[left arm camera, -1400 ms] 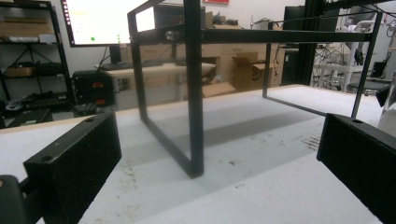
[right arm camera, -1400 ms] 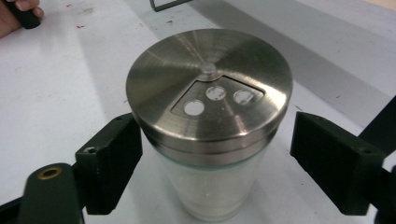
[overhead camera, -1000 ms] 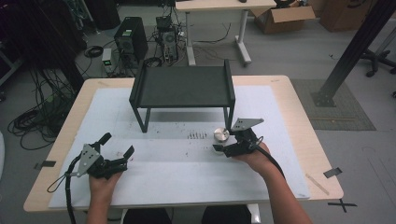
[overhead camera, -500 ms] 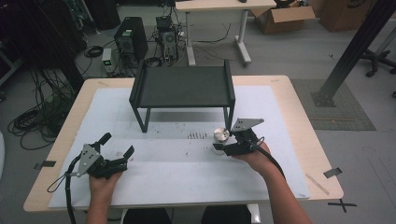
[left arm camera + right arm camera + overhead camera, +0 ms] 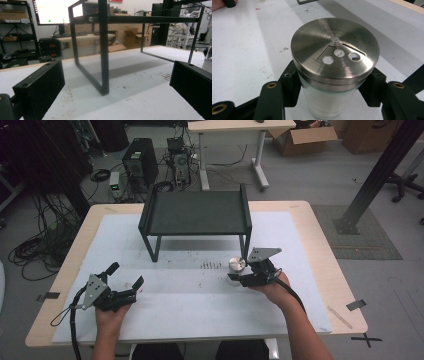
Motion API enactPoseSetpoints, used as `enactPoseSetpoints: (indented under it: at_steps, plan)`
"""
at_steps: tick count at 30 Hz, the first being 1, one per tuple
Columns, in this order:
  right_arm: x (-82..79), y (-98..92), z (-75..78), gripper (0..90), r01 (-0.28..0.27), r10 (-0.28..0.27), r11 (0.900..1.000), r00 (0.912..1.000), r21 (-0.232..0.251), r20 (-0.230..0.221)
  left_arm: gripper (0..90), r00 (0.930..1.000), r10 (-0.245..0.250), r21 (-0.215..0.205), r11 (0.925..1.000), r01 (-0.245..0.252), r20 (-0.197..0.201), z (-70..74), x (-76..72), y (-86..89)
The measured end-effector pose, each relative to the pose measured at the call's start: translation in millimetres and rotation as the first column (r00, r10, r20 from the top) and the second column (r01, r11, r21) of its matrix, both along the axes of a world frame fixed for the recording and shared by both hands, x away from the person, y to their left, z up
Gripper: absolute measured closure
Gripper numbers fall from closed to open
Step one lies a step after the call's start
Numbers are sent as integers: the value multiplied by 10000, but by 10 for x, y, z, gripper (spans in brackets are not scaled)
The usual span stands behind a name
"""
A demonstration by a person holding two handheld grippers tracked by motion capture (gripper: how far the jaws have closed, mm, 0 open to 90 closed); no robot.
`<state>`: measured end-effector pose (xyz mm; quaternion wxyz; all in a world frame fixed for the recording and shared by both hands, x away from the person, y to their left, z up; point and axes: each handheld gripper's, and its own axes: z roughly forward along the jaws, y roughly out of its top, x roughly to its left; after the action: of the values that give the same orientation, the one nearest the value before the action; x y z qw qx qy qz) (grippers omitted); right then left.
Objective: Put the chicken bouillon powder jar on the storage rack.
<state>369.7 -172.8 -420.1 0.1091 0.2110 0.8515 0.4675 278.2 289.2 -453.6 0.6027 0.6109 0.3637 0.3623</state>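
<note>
**Shaker pinched at the right, left jaws spread**

Table (image 5: 320, 245) with a pale wooden rim carries a white mat (image 5: 300, 235) that covers most of its top. A black metal stand (image 5: 195, 212) sits on the mat toward the far edge, roughly centred, its flat shelf raised on thin legs; in the left gripper view one of its legs (image 5: 103, 50) rises straight ahead with the open frame behind it.

The left gripper (image 5: 125, 281) lies near the front-left corner of the mat, held by the person's left hand (image 5: 111, 312). Its jaws are spread wide with nothing between them, and in its own view the two black pads (image 5: 40, 87) stand far apart at the picture's sides.

The right gripper (image 5: 234, 276) is toward the right half of the mat, in front of the stand's right front leg, held by the right hand (image 5: 272, 287). Its jaws pinch a small shaker (image 5: 334, 65): a clear body with a brushed steel lid, gripped just under the lid. The lid has a wedge-shaped opening showing three round holes. In the high view the shaker (image 5: 236, 265) stands upright on the mat.

No writing or brand mark can be read on any of these things.

Compared with the picture half a second before, both grippers, the shaker and the stand are in the same places.
</note>
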Motion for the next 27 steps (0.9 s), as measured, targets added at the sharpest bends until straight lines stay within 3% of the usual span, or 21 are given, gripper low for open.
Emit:
enactPoseSetpoints:
  at_steps: [15, 27]
  plan:
    - [-21, -16, 42, 432, 151, -151, 9998, 9999, 90, -18, 2, 10000, -7, -13, 10000, 7, 16, -1, -3, 0]
    - [-60, 15, 282, 432, 77, -77, 10000, 10000, 24, 17, 2, 10000, -3, -2, 10000, 3, 28, -1, -4, -1]
